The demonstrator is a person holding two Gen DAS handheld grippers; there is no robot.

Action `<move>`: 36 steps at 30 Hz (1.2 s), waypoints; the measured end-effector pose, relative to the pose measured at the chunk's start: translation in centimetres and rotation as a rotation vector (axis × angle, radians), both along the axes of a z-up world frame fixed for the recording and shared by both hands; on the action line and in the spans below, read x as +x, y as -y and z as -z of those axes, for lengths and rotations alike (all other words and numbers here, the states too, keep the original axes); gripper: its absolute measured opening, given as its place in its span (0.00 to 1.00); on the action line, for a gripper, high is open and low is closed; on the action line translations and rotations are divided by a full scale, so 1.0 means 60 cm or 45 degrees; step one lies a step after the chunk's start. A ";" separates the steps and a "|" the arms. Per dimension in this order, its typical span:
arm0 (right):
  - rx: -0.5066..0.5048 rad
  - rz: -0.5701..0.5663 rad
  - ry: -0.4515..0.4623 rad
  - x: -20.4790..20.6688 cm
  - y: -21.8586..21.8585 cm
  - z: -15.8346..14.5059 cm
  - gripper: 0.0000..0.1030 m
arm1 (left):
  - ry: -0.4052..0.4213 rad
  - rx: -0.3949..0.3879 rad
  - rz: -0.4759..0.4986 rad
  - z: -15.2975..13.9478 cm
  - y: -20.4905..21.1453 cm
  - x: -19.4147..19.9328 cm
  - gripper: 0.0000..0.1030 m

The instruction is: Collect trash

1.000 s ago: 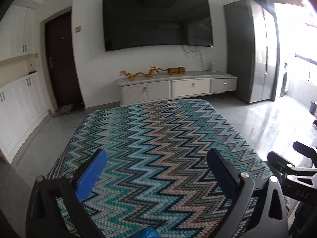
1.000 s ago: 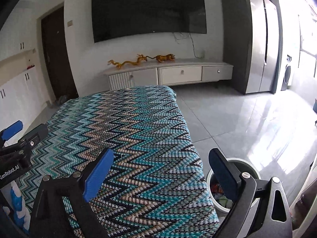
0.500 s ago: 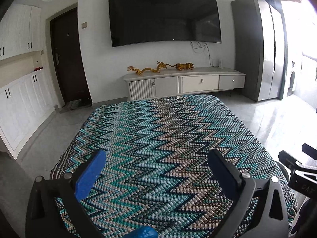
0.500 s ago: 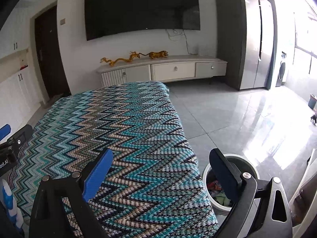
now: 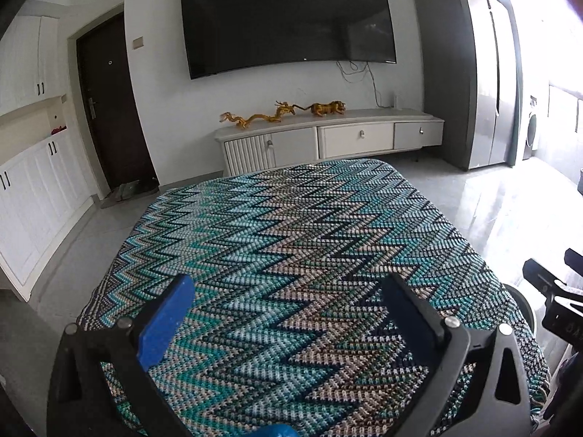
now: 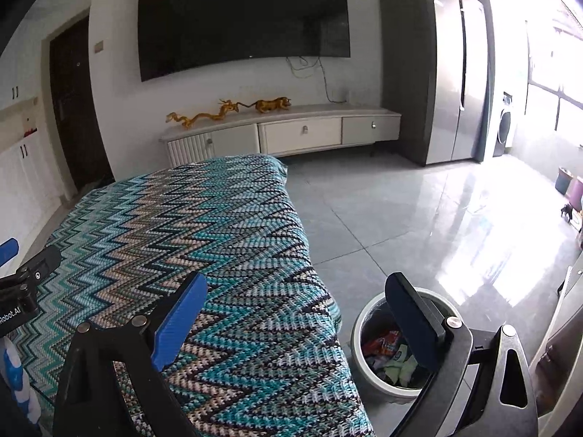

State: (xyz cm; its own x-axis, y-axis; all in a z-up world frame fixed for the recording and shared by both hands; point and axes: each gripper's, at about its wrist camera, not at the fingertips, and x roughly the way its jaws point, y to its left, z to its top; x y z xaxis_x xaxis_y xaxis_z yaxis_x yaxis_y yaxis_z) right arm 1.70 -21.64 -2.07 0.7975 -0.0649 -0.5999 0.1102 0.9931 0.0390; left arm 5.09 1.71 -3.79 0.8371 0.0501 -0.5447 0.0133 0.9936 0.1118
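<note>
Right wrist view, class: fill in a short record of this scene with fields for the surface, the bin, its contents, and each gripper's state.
surface: table under a zigzag-knit cloth, no trash showing on it
bin: round white trash bin on the tiled floor, beside the table's near right corner
bin contents: crumpled wrappers, red and pale green
right gripper: open, holding nothing
left gripper: open, holding nothing
background: wall-mounted TV above a low cabinet
</note>
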 end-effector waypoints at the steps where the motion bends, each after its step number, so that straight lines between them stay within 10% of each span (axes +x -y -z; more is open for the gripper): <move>1: 0.003 0.006 -0.005 0.002 0.003 0.003 0.94 | -0.003 0.002 0.003 0.002 0.002 0.002 1.00; 36: 0.025 0.074 -0.054 0.024 0.025 0.032 0.94 | -0.019 0.027 0.040 0.017 0.031 0.028 1.00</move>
State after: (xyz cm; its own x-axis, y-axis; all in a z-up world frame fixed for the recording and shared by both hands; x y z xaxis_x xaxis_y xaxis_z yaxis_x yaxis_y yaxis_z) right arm 3.13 -23.16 -3.98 0.7665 -0.0982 -0.6347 0.1694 0.9842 0.0523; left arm 6.79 -0.16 -4.79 0.8301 0.0352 -0.5566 0.0466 0.9901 0.1321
